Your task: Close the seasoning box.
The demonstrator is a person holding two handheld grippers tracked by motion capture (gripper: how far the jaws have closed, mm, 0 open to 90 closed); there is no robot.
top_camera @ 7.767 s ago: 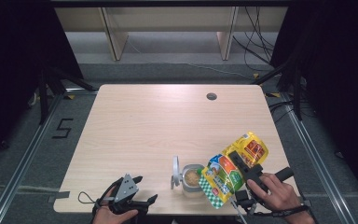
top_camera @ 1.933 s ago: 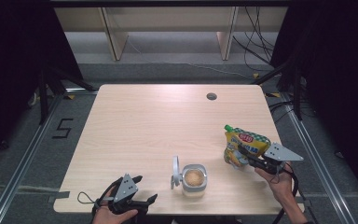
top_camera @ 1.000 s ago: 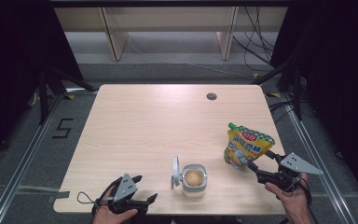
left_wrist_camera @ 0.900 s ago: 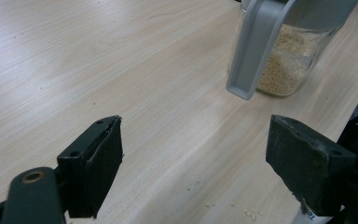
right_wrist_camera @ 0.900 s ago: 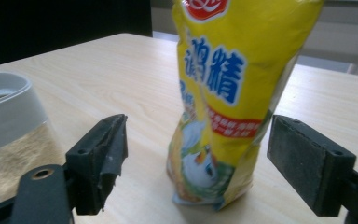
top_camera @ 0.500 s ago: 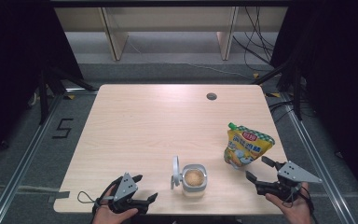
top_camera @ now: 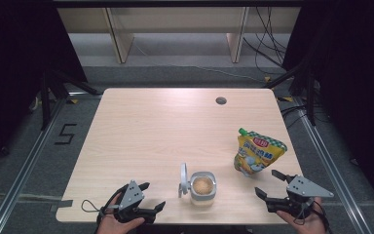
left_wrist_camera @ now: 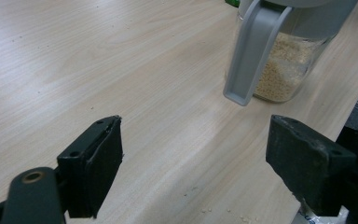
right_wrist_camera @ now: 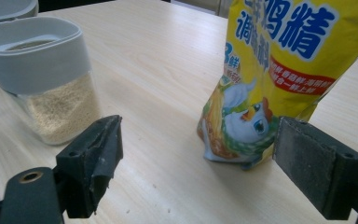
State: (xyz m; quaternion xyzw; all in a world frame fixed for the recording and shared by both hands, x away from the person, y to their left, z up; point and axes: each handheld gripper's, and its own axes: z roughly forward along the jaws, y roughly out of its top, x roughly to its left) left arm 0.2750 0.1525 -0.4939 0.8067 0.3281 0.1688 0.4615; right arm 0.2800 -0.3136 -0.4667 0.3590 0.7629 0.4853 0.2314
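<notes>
High view: two hand-held grippers rest at the near edge of a light wooden table [top_camera: 141, 126], both with jaws spread and nothing between them.

Right hand-held gripper [top_camera: 272, 184] sits just short of a yellow stand-up pouch printed with blue characters and a cartoon chick [top_camera: 257, 152]; in the right gripper view the pouch [right_wrist_camera: 279, 70] stands upright ahead, toward its right jaw, not touching it. To this gripper's left stands a clear square jar with a grey collar, part-filled with pale granules [top_camera: 203, 186], its grey flip lid [top_camera: 183, 179] standing open. Left hand-held gripper [top_camera: 152, 196] lies to the jar's left; in the left gripper view the jar [left_wrist_camera: 284, 60] is ahead and to the right, with a few loose granules [left_wrist_camera: 214, 212] on the table between the jaws.
</notes>
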